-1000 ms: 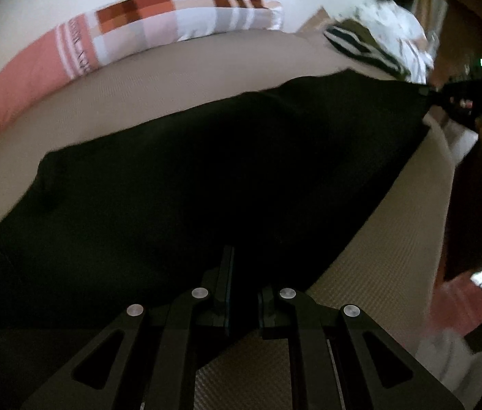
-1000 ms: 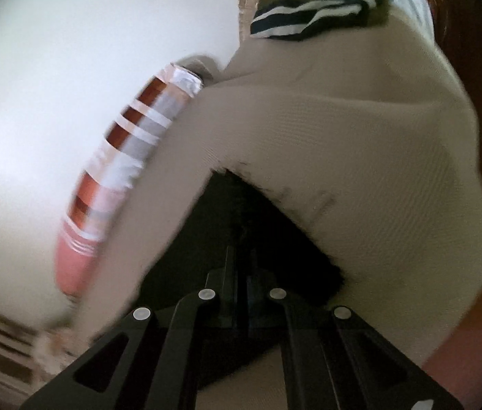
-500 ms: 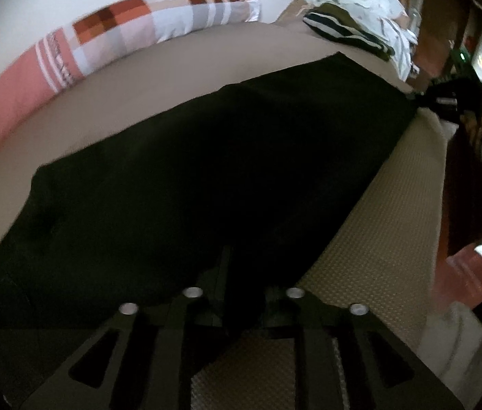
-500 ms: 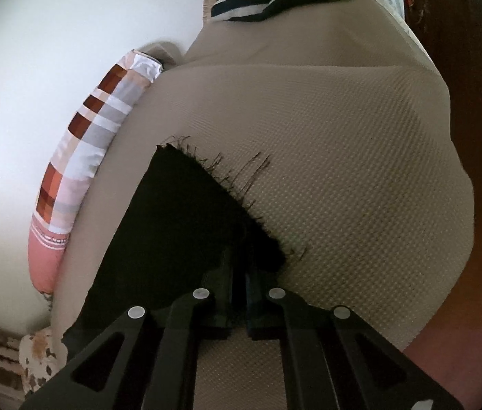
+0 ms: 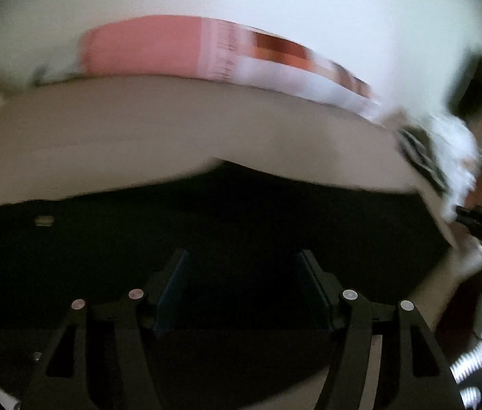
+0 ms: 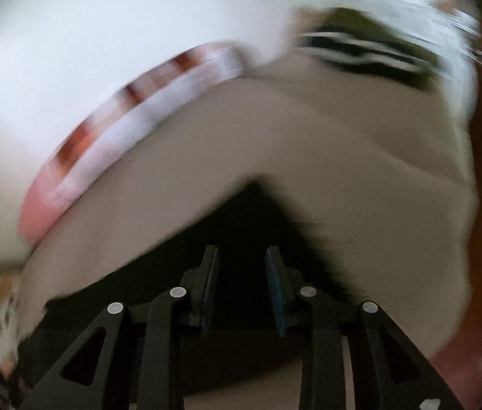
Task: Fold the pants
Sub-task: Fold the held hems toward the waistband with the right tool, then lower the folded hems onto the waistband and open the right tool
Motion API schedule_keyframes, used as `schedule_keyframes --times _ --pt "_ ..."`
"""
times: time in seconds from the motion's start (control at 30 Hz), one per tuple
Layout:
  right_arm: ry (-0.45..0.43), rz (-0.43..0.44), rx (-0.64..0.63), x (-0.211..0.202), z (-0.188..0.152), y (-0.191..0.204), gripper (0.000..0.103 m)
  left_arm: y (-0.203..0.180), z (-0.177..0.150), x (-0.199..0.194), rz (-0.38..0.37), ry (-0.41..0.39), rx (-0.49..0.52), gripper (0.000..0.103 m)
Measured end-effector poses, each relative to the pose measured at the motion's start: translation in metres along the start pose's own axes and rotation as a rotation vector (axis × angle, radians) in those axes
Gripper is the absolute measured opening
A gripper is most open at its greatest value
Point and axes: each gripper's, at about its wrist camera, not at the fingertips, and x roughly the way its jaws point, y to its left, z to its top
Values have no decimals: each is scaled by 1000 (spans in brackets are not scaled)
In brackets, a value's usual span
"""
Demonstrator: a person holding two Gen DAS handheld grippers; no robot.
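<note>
The black pants [image 5: 241, 218] lie flat on the beige bed [image 5: 172, 136]. In the left wrist view my left gripper [image 5: 242, 263] is open, its jaws wide apart just above the dark cloth, holding nothing. The right gripper's dark body shows at the far right edge of that view [image 5: 480, 222]. In the right wrist view my right gripper [image 6: 241, 259] is open over the end of the pants [image 6: 247, 218], with a gap between the blue pads and nothing in them. Both views are blurred by motion.
A pink and orange checked pillow [image 5: 207, 51] lies along the bed's far side by the white wall; it also shows in the right wrist view [image 6: 131, 109]. A striped garment [image 6: 370, 54] and white cloth [image 5: 452, 143] sit at the bed's far end. Bare beige mattress [image 6: 343, 157] surrounds the pants.
Both grippers were shut on the pants' edges; now both have opened and let the cloth go. Both cameras have swung, blurring the views.
</note>
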Motion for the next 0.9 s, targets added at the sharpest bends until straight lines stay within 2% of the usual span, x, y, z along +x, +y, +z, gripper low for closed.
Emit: schedule_keyframes --times 0.13,0.23,0.33,0.43,0.5,0.6,0.73,0.77,0.8,0.9 --pt "147 216 -219 48 -3 113 28 37 -1 -2 137 -29 -75 66" --pt "272 375 -371 84 -18 195 28 62 -5 -3 201 -27 -112 66" --pt "383 498 -519 113 -38 271 28 82 -9 -5 229 -26 -136 66" --pt "492 585 -651 142 -60 333 29 101 -12 -5 260 -17 -144 66" --pt "566 611 -713 159 -75 361 30 106 -11 -6 241 -22 -137 66" --pt "619 619 -805 181 -95 392 33 105 -10 -7 254 -26 -105 66" --pt "666 625 -878 198 -113 414 32 111 -10 -7 233 -28 -109 66" --pt "664 624 -898 198 -115 417 29 113 -9 -7 227 -28 -112 66" --pt "645 619 -912 199 -113 419 8 115 -9 -8 215 -28 -117 66" --pt "577 581 -905 201 -102 422 6 119 -9 -10 188 -31 -121 65"
